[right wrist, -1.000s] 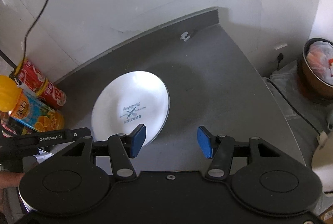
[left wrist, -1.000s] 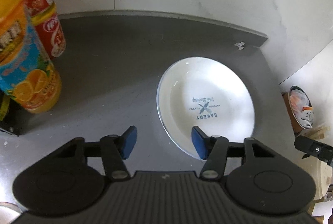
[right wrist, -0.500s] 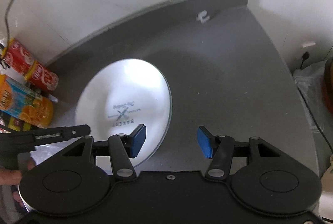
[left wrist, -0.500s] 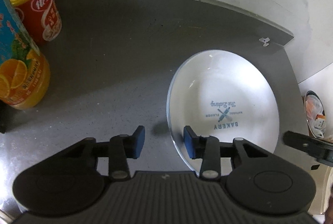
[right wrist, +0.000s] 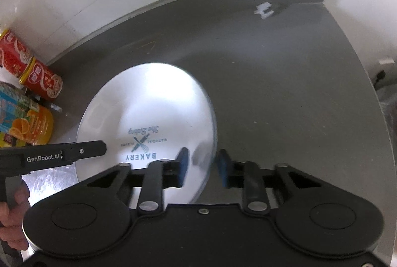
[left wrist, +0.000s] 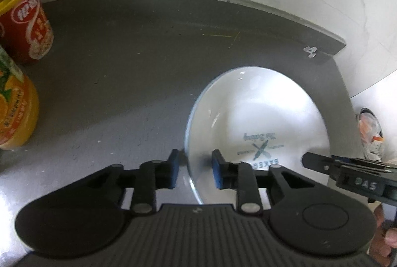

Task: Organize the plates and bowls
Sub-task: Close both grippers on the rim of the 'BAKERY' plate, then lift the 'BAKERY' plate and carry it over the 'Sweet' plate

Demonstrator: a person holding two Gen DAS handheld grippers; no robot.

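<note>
Bench (left wrist: 129, 73): dark grey, with a raised back edge against a white wall; it is the largest item I see in both wrist views.

Plate (left wrist: 258, 118): white, round, printed "BAKERY" with a crossed-utensil mark. It lies flat on the bench toward the right end, well apart from the drinks.

Left gripper (left wrist: 193, 169): I have it partly open, its blue pads straddling the plate's left rim, one pad outside on the bench side, the other over the plate's inner surface. A gap shows between pads and rim; nothing is clamped.

Right gripper (right wrist: 202, 167): likewise partly open, astride the plate's right rim, left pad over the white surface, right pad over the bench. Not gripping; whether a pad brushes the rim I cannot tell, as the edge is blurred.

Orange juice bottle (left wrist: 15, 115): at the left end of the bench.

Red can (left wrist: 27, 24): just behind the bottle, near the wall.

White scrap (left wrist: 311, 51): small, by the back right corner.
</note>
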